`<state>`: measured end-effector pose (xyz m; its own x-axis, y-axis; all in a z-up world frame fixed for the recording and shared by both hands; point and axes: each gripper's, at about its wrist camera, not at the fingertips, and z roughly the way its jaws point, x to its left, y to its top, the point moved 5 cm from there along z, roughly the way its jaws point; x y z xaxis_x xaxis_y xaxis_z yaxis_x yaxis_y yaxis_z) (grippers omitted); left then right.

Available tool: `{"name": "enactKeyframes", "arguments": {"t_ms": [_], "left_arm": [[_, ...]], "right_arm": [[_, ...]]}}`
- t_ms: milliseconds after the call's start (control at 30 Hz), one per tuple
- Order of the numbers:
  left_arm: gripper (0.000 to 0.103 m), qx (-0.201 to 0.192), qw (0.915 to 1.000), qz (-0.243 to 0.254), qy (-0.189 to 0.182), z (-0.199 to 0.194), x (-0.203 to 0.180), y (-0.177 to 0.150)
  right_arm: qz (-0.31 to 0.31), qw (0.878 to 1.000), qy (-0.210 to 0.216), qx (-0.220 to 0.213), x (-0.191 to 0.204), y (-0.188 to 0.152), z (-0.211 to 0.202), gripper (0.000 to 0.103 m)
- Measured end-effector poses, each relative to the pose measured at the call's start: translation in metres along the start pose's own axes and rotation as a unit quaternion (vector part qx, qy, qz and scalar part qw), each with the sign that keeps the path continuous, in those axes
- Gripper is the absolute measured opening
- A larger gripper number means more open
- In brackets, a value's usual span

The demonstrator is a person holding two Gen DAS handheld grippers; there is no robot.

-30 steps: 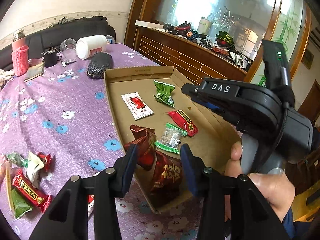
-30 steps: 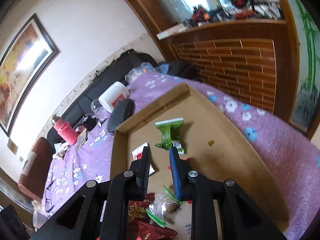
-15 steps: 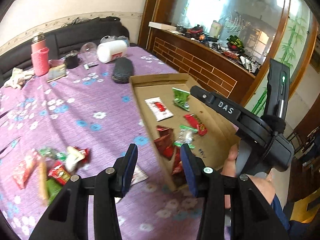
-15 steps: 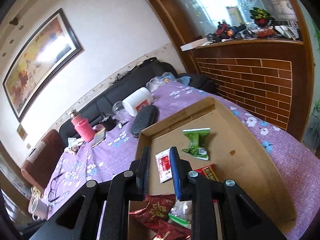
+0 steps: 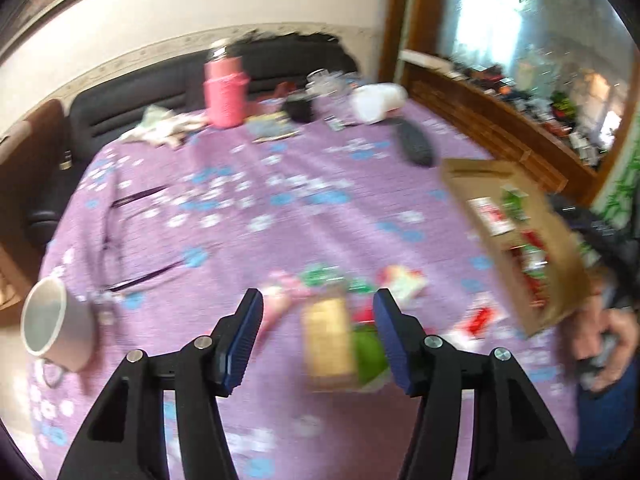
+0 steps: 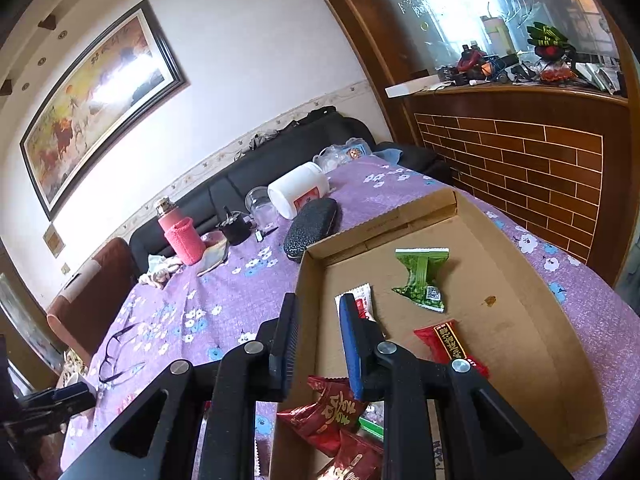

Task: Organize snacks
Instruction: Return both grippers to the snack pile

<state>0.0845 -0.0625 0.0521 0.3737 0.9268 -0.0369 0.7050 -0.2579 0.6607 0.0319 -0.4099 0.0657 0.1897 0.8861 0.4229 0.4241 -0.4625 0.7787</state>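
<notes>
The left wrist view is blurred by motion. My left gripper [image 5: 318, 304] hangs over a loose pile of snacks on the purple flowered cloth. Its jaws are opening, and a tan packet [image 5: 328, 336] and a green packet [image 5: 370, 350] lie below the gap, untouched by the pads. The cardboard box [image 5: 560, 264] with snacks inside stands to the right. My right gripper [image 6: 318, 336] hovers over the left wall of the box [image 6: 532, 280], open only a narrow gap with nothing in it. In the box lie a green packet [image 6: 422, 276], a red packet [image 6: 450, 344], a white-and-red packet [image 6: 362, 298] and red bags [image 6: 336, 404].
A white mug [image 5: 52, 324] stands at the near left. At the back are a pink bottle [image 6: 182, 236], a white jar [image 6: 298, 192], a glass [image 6: 260, 204] and a black case [image 6: 312, 228]. Glasses [image 6: 120, 352] lie on the cloth. A hand [image 5: 600, 336] is at the right.
My left gripper swung left, away from the box and over the loose snack pile, and its jaws widened. The right gripper stayed over the box with the same narrow gap.
</notes>
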Motion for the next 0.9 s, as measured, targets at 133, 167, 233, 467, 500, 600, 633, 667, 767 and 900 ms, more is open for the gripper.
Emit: {"name": "enactKeyframes", "arguments": {"t_ms": [133,167,233,467,500,600,633,667,767,900], "left_arm": [[0.058,0.031,0.9993,-0.002,0.019,0.036,0.024,-0.004],[0.058,0.036,0.999,0.002,0.027,0.045,0.027,-0.006],[0.061,0.04,0.9987,0.018,0.024,0.055,0.025,-0.01],[0.062,0.061,0.997,0.029,0.037,0.074,0.024,-0.023],[0.06,0.067,0.997,0.017,0.037,0.077,0.029,-0.024],[0.04,0.069,0.9964,-0.019,0.045,0.079,0.038,-0.026],[0.027,0.068,0.9955,-0.028,0.06,0.078,0.04,-0.026],[0.024,0.07,0.9947,-0.034,0.067,0.077,0.04,-0.026],[0.024,0.07,0.9933,-0.076,0.053,0.073,0.043,-0.027],[0.024,0.048,0.9953,-0.069,0.047,0.064,0.046,-0.026]], "right_arm": [[-0.008,1.0,-0.001,0.003,0.002,-0.002,0.002,0.022],[-0.007,1.0,-0.001,0.005,0.002,-0.003,0.003,0.022],[-0.007,1.0,-0.003,0.008,0.002,-0.003,0.004,0.022],[-0.008,1.0,0.003,0.012,0.002,-0.004,0.006,0.022],[-0.01,1.0,0.004,0.012,0.003,-0.004,0.006,0.022],[-0.019,1.0,0.009,0.014,0.006,-0.005,0.008,0.022],[-0.023,1.0,0.011,0.014,0.009,-0.006,0.008,0.022],[-0.029,0.999,0.015,0.014,0.012,-0.006,0.009,0.022],[-0.052,0.998,0.027,0.023,0.023,-0.012,0.012,0.022],[-0.068,0.993,0.063,0.075,0.052,-0.028,0.017,0.022]]}}
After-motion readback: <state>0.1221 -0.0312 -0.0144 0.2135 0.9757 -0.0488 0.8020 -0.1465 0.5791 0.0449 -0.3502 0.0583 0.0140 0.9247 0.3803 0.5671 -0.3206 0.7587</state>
